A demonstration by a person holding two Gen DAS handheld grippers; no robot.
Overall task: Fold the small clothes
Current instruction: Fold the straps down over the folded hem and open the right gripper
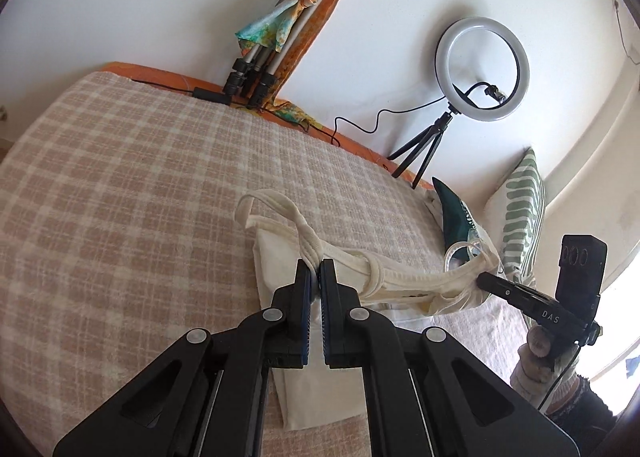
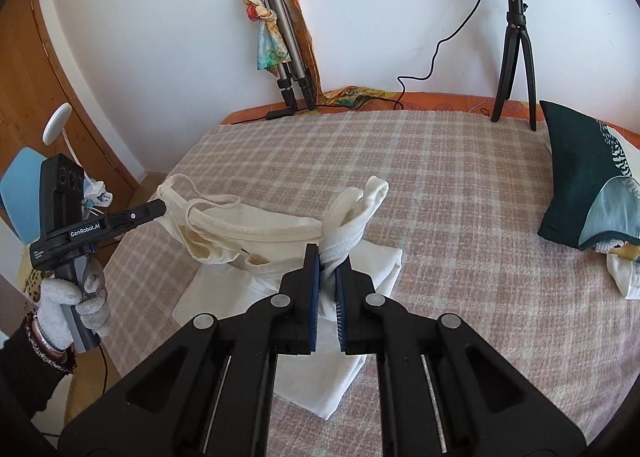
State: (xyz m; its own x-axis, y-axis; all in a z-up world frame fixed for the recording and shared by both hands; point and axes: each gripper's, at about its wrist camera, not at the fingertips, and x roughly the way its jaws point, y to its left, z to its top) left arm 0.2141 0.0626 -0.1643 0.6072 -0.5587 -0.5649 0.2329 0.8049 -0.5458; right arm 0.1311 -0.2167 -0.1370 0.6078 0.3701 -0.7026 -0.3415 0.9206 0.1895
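I have both sets of jaws clamped on the cream cotton tank top [image 2: 256, 229]: left gripper [image 1: 316, 277] and right gripper [image 2: 328, 269] each pinch what looks like a shoulder strap, stretching it above the checked beige bed blanket [image 2: 460, 197].

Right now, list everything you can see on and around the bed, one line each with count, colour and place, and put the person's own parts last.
Cream sleeveless cotton top: one, cream, held up by its shoulder straps over the bed.
Beige-and-white checked blanket: one, covers the bed.
Round white ring light on a black tripod: one, far edge by the wall.
Folded silver tripod wrapped in orange patterned scarves: one, leaning on the wall.
Dark green patterned cushion: one, right side of the bed.
Green-striped white pillow: one, beside the cushion.
Brown wooden door: one, left.
Left hand-held gripper: black, shut on one strap.
Right hand-held gripper: black, shut on the other strap.
Grey-gloved hand: holds the left handle.
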